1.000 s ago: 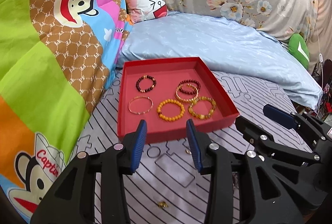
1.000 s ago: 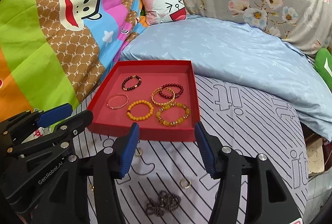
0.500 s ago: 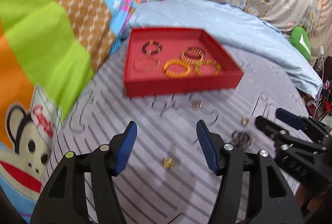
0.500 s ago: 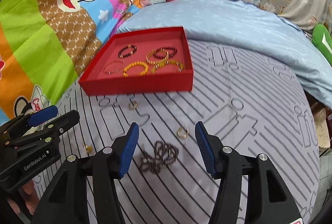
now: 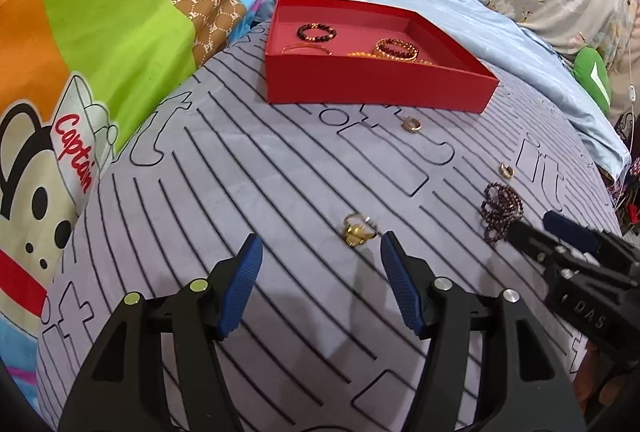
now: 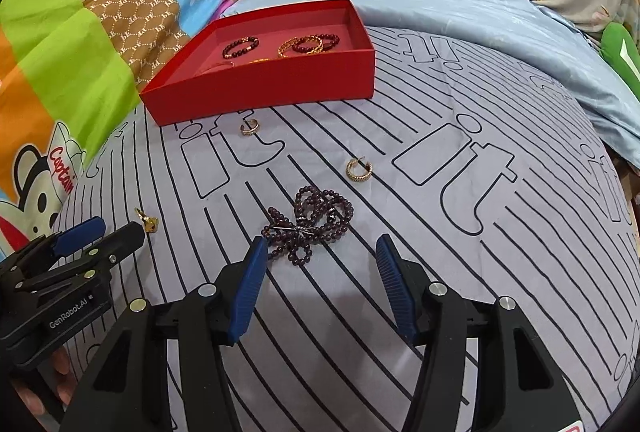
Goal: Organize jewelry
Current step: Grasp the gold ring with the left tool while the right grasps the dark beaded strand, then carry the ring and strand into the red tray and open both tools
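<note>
We are partway through: several bracelets are lying in the red tray, while 2 hoops, a gold ring and a bead necklace are waiting on the bed, with our left claw and right claw both spread and empty.

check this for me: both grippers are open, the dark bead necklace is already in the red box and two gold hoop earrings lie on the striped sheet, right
Not quite. The dark bead necklace lies on the striped sheet, outside the red box, as the right wrist view shows. The rest holds.
</note>
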`<move>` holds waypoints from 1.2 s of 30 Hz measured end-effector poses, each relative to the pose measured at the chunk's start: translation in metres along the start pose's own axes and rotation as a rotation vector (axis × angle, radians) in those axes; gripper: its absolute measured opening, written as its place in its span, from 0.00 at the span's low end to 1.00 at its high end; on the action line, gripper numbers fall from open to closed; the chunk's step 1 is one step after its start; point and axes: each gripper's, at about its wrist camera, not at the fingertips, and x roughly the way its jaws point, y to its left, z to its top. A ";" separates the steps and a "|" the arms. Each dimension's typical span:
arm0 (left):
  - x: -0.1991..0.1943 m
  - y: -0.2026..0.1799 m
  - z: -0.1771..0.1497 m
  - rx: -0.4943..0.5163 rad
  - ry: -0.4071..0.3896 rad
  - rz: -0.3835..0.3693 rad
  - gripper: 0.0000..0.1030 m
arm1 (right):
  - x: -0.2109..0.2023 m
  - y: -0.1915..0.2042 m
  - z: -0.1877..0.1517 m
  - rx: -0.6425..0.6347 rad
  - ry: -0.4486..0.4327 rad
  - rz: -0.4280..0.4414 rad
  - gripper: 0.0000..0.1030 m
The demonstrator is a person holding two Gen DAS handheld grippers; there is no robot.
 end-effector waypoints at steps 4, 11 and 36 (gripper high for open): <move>0.007 -0.006 0.005 0.004 -0.001 -0.007 0.57 | 0.004 -0.002 0.003 0.008 0.000 0.001 0.54; 0.016 -0.015 0.007 0.014 0.010 -0.037 0.50 | 0.012 0.002 0.006 0.004 0.009 0.021 0.47; -0.002 -0.018 0.019 0.022 -0.006 -0.126 0.17 | -0.006 -0.006 0.017 0.031 -0.024 0.061 0.04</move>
